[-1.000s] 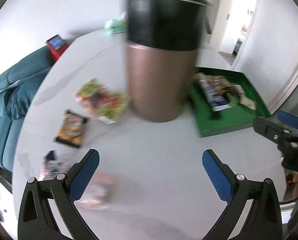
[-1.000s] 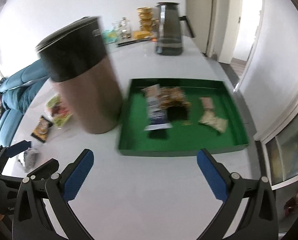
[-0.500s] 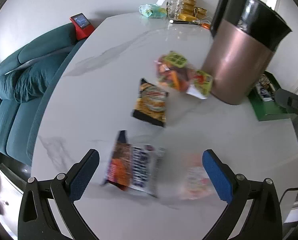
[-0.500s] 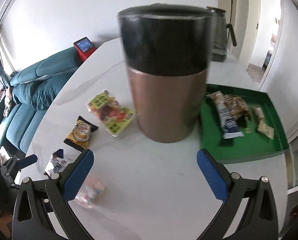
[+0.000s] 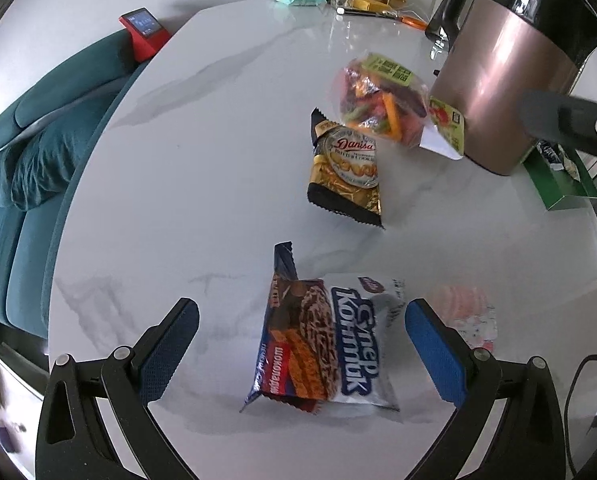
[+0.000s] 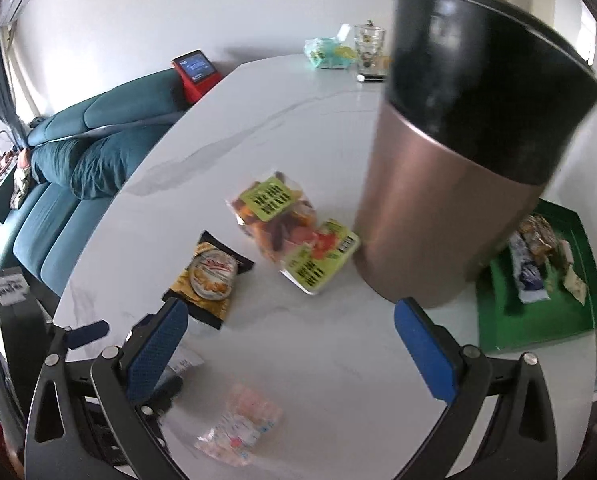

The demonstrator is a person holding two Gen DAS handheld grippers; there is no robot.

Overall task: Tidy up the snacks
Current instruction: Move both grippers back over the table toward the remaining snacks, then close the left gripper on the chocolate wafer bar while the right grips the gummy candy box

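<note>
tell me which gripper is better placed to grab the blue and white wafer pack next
Left. The left gripper is open with the wafer pack lying directly between its fingers. The right gripper is open too, but faces the copper bin and the candy bag.

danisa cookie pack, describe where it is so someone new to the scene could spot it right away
Start at the tall copper bin on the white table. Beside it lies a clear bag of colourful snacks, and the Danisa pack lies just beyond that, away from the bin. It alone is gold and black, with a round cookie picture.
</note>
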